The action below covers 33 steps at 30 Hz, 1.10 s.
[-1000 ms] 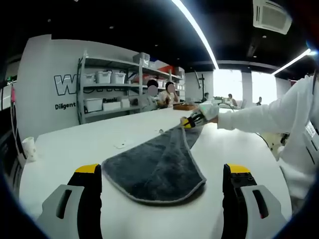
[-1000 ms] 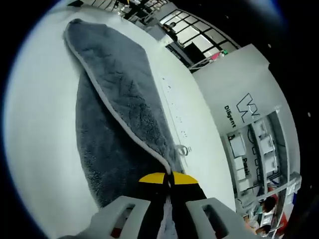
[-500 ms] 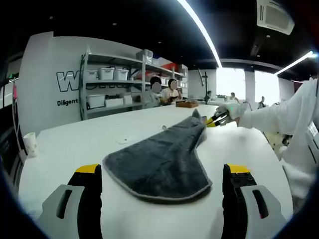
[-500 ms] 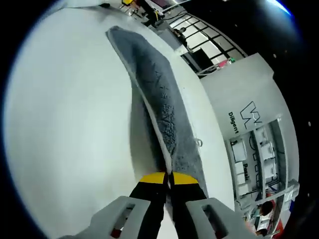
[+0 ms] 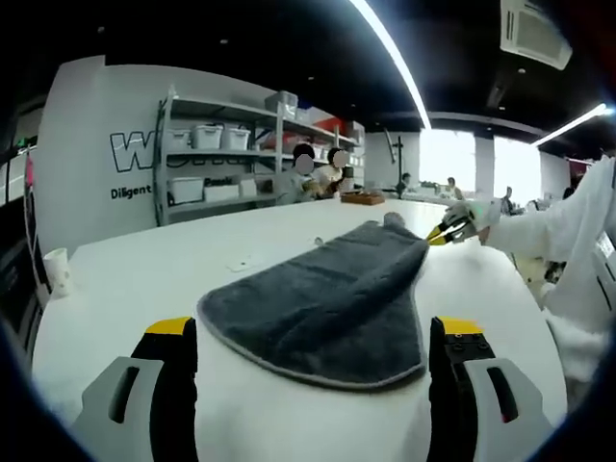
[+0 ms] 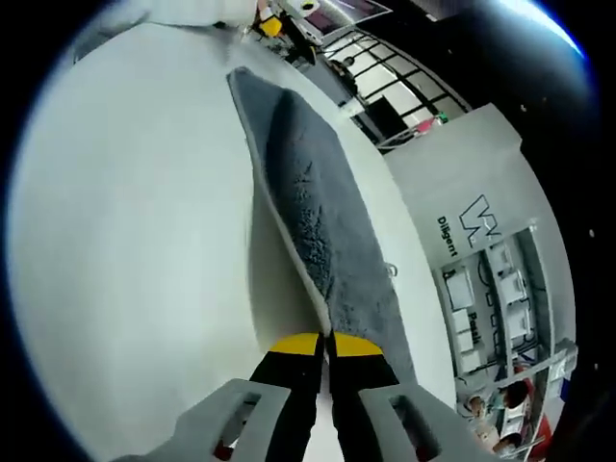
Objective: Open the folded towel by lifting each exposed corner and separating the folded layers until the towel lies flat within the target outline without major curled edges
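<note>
I see the white surface (image 5: 144, 279) spread wide under both cameras, and it also takes up most of the right gripper view (image 6: 125, 241). On it lies the grey towel (image 5: 327, 303), a thick pile cloth with a paler stitched border. In the left gripper view its broad rounded end sits nearest me, between my left gripper's (image 5: 313, 351) yellow-tipped fingers (image 5: 171, 327) but beyond them, and its long axis runs away from that camera toward the far right, narrowing as it goes. The far end is raised off the surface, where my right gripper (image 5: 445, 232) has it pinched, held by a gloved hand (image 5: 476, 214) on a white sleeve (image 5: 563, 231).

In the right gripper view the towel (image 6: 308, 207) runs lengthwise straight out from the right gripper (image 6: 325, 344), pointing toward the upper left, with one long edge curled upward along the near half. The right fingers (image 6: 294, 344) are closed tight on that near corner, yellow tips almost meeting with cloth between them.

The left fingers stand wide apart, holding nothing, not touching the towel.

A shelving rack (image 5: 217, 173) with white bins stands against the wall behind, and a paper cup (image 5: 56, 274) sits near the surface's left edge.
</note>
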Each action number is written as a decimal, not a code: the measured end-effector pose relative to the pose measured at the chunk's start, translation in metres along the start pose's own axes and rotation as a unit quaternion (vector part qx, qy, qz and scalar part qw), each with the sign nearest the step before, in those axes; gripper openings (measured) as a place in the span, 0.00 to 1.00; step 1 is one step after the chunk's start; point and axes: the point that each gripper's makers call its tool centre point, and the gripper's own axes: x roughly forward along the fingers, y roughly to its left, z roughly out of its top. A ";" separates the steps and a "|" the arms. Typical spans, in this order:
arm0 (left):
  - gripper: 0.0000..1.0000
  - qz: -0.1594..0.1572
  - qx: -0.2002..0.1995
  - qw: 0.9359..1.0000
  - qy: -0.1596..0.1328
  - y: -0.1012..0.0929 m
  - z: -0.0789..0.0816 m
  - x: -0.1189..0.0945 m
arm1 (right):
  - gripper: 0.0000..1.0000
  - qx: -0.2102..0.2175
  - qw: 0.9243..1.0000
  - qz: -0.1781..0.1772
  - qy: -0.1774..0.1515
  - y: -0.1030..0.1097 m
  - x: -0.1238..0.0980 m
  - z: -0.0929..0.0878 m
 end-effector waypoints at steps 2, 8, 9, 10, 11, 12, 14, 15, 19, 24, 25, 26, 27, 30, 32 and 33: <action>0.99 0.000 0.000 1.000 0.002 0.001 -0.001 0.001 | 0.00 0.001 1.000 0.000 -0.001 0.005 -0.004 0.003; 0.99 -0.001 0.000 1.000 0.005 0.001 -0.003 0.002 | 0.00 -0.003 1.000 -0.002 0.003 0.018 -0.016 0.012; 0.99 -0.001 0.000 1.000 0.006 0.000 -0.003 0.002 | 0.00 -0.006 1.000 -0.002 0.005 0.020 -0.018 0.013; 0.99 -0.001 0.000 1.000 0.006 0.000 -0.003 0.002 | 0.00 -0.007 1.000 -0.002 0.007 0.021 -0.020 0.013; 0.99 -0.002 0.000 1.000 0.005 0.000 -0.003 0.002 | 0.00 -0.007 1.000 -0.002 0.008 0.023 -0.022 0.014; 0.99 -0.002 0.000 1.000 0.005 0.000 -0.003 0.002 | 0.00 -0.005 1.000 -0.002 0.007 0.025 -0.025 0.015; 0.99 -0.002 0.000 1.000 0.006 0.000 -0.003 0.002 | 0.00 -0.002 1.000 0.002 0.009 0.029 -0.028 0.016; 0.99 -0.002 0.001 1.000 0.006 0.001 -0.003 0.002 | 0.00 -0.001 1.000 0.003 0.011 0.032 -0.030 0.016; 0.99 -0.003 0.001 1.000 0.007 0.000 -0.003 0.003 | 0.00 -0.007 1.000 0.012 0.014 0.044 -0.036 0.018; 0.99 -0.002 0.001 1.000 0.009 0.001 -0.004 0.003 | 0.00 0.002 1.000 0.022 0.014 0.055 -0.042 0.021; 0.99 -0.002 0.001 1.000 0.009 0.001 -0.004 0.003 | 0.00 0.003 1.000 0.022 0.015 0.056 -0.043 0.021; 0.99 -0.002 0.000 1.000 0.009 0.001 -0.004 0.003 | 0.00 0.006 1.000 0.022 0.016 0.057 -0.045 0.020; 0.99 -0.002 0.000 1.000 0.009 0.001 -0.004 0.003 | 0.00 0.013 1.000 0.024 0.016 0.058 -0.046 0.020; 0.99 -0.002 0.000 1.000 0.010 0.001 -0.005 0.003 | 0.00 0.032 0.999 0.033 0.013 0.062 -0.048 0.018; 0.99 -0.003 0.000 1.000 0.010 0.000 -0.005 0.004 | 0.00 0.083 0.996 0.038 -0.003 0.063 -0.051 0.018; 0.99 -0.004 0.001 1.000 0.010 0.000 -0.005 0.004 | 0.00 0.113 0.993 0.042 -0.012 0.063 -0.053 0.018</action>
